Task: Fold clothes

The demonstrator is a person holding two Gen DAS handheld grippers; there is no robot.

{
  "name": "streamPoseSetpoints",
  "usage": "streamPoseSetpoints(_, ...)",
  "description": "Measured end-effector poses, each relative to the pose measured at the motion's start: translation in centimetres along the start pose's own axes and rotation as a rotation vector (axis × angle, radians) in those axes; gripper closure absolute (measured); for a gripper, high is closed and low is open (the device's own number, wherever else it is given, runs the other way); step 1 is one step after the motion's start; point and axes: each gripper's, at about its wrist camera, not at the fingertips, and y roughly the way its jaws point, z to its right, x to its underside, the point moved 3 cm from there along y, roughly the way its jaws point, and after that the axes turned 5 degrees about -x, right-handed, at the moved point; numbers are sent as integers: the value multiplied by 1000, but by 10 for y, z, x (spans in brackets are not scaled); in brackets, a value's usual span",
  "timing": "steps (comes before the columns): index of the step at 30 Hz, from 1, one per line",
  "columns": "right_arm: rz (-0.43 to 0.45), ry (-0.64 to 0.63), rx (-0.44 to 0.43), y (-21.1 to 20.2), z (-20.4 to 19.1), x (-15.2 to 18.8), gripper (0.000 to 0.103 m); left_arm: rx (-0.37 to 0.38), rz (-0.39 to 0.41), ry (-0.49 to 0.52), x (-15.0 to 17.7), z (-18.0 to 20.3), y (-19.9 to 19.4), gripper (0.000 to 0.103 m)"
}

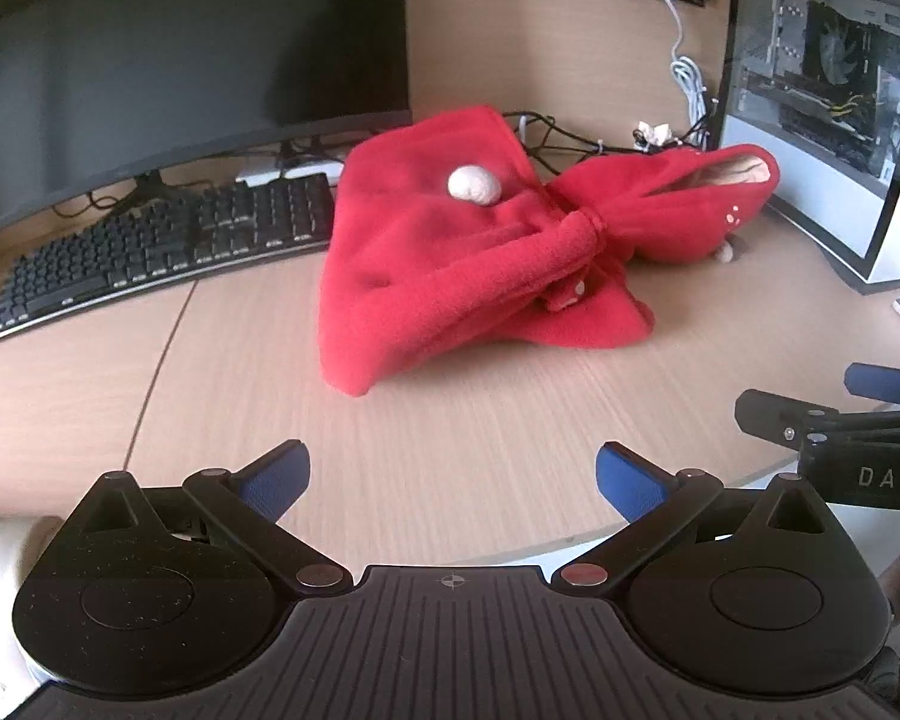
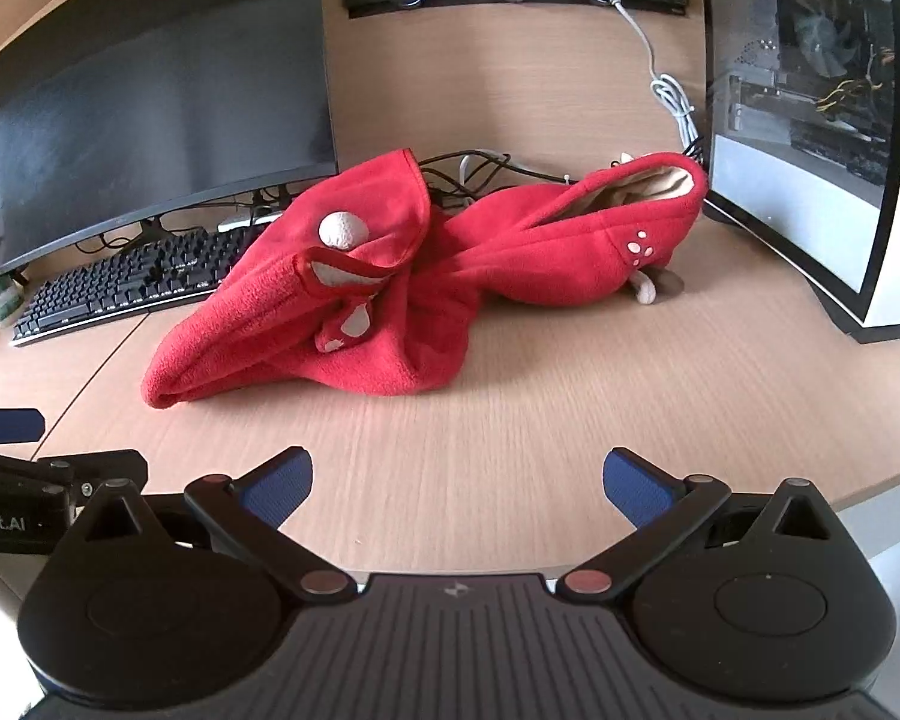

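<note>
The crumpled red fleece garment (image 1: 450,264) lies mid-desk, beside the black keyboard (image 1: 150,258). Left gripper (image 1: 453,483) and right gripper (image 2: 457,486) are both wide open, empty. Grasp outer hem edges first, then spread flat

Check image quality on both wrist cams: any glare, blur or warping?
Left wrist: strong fisheye bend in the desk edge and monitor; red garment slightly soft; computer case panel reflects daylight. Right wrist: same warping, garment crisper, light even, shadows soft.
</note>
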Motion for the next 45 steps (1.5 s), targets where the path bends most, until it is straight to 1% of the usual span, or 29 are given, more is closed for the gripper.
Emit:
streamPoseSetpoints(4, 6, -10, 0, -4, -1, -1, 0, -14, 17, 5, 0, 1, -1, 0)
streamPoseSetpoints(8, -17, -14, 17, 1, -5, -1, 0, -12, 35, 17, 1, -2, -8, 0)
streamPoseSetpoints(11, -30, -4, 18, 2, -6, -1, 0, -8, 6, 24, 2, -6, -5, 0)
streamPoseSetpoints(12, -34, -8, 19, 2, -7, -1, 0, -18, -4, 22, 2, -2, -6, 0)
streamPoseSetpoints(26, -51, -32, 29, 1, -10, -3, 0, -15, -13, -2, -1, -4, -3, 0)
streamPoseSetpoints(45, -67, -51, -9, 11, -12, -6, 0, -36, -24, -44, 1, -11, 0, 0)
